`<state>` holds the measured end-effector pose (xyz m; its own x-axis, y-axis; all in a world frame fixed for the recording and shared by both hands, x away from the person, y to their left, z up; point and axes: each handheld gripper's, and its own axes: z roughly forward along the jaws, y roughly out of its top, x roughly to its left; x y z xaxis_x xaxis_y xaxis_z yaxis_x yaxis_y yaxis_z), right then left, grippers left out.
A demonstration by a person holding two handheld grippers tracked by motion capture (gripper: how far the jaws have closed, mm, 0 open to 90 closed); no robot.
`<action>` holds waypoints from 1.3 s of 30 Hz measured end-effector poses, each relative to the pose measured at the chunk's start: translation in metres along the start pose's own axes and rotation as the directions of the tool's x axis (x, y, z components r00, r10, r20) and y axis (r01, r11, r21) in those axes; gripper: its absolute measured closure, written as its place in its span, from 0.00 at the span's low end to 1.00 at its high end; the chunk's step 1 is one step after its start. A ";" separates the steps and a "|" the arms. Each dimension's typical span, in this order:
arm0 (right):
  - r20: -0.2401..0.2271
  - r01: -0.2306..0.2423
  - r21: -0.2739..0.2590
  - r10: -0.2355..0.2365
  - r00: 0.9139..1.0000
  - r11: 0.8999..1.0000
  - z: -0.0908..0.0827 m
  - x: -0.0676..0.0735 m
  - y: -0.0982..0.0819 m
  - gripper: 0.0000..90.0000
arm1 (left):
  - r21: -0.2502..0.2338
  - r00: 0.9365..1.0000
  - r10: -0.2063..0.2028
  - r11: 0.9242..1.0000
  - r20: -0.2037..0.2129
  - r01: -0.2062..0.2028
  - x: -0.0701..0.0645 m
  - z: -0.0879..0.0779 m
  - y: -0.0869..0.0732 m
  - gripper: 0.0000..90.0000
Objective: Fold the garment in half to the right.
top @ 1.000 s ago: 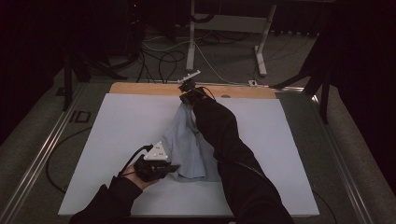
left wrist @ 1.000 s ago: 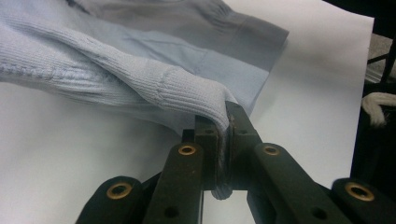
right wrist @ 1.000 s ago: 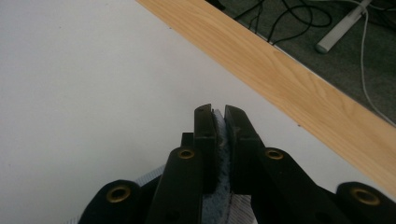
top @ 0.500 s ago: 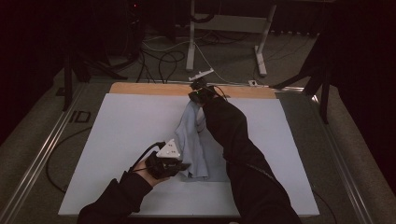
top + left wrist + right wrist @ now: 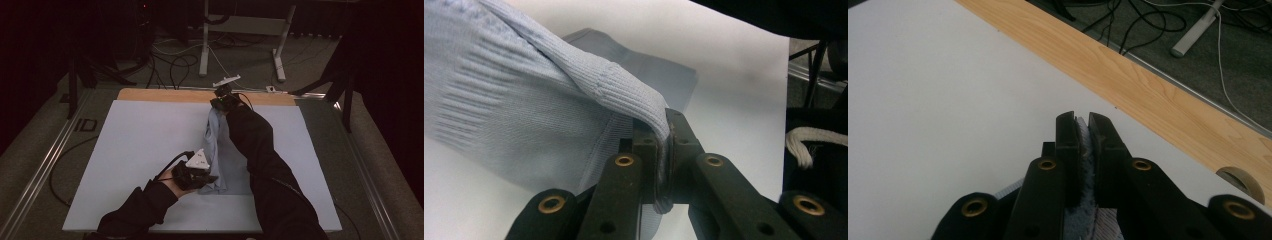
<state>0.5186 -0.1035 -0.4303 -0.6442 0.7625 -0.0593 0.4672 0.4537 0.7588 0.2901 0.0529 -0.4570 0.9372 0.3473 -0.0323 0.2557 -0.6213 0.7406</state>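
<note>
White table (image 5: 130, 150): we find both claws, left (image 5: 212, 176) and right (image 5: 214, 103), pinching the blue sweater (image 5: 227, 160), stretched from near edge toward far edge; folding not yet done.

**Around the white table**

A wooden strip (image 5: 165, 95) is seen along the far edge of the white table (image 5: 135, 145). Beyond the table, black cables (image 5: 170, 65) are strewn on the grey floor, and a white stand (image 5: 206, 45) is set there.

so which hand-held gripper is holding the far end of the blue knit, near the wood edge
The right hand-held gripper, clamped on the light blue knit garment by the wooden strip; the left hand-held gripper pinches the near end.
</note>
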 end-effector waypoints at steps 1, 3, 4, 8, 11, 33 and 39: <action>0.000 -0.003 0.000 0.003 1.000 1.000 -0.001 -0.002 -0.002 0.94 | -0.003 1.000 -0.003 1.000 0.002 0.003 -0.001 0.003 0.001 0.97; -0.001 -0.007 0.001 0.007 1.000 1.000 -0.001 -0.006 -0.005 0.94 | 0.006 1.000 0.005 1.000 0.008 -0.005 -0.001 0.007 0.003 0.97; 0.002 -0.011 0.001 0.011 1.000 1.000 -0.002 -0.008 -0.006 0.94 | 0.011 1.000 0.005 1.000 0.012 -0.005 -0.001 0.010 0.004 0.97; 0.005 -0.022 0.008 0.022 1.000 1.000 -0.002 -0.014 -0.013 0.94 | 0.025 0.999 0.012 1.000 0.030 -0.013 -0.001 0.020 0.008 0.97; 0.003 -0.027 0.008 0.026 1.000 1.000 -0.002 -0.018 -0.017 0.94 | 0.035 0.999 0.014 0.999 0.042 -0.015 -0.001 0.028 0.010 0.97; -0.063 -0.035 0.040 0.037 0.997 0.999 0.022 -0.031 -0.039 0.93 | 0.107 0.998 0.004 0.994 0.056 -0.010 0.001 0.076 0.018 0.97; -0.087 -0.039 0.055 0.043 0.995 0.998 0.030 -0.032 -0.041 0.89 | 0.111 0.998 -0.018 0.994 0.063 0.011 0.002 0.084 0.021 0.97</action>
<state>0.5383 -0.1332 -0.4789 -0.6738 0.7383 0.0306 0.5243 0.4486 0.7238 0.3173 -0.0186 -0.4984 0.9454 0.3138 -0.0879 0.2910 -0.6914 0.6613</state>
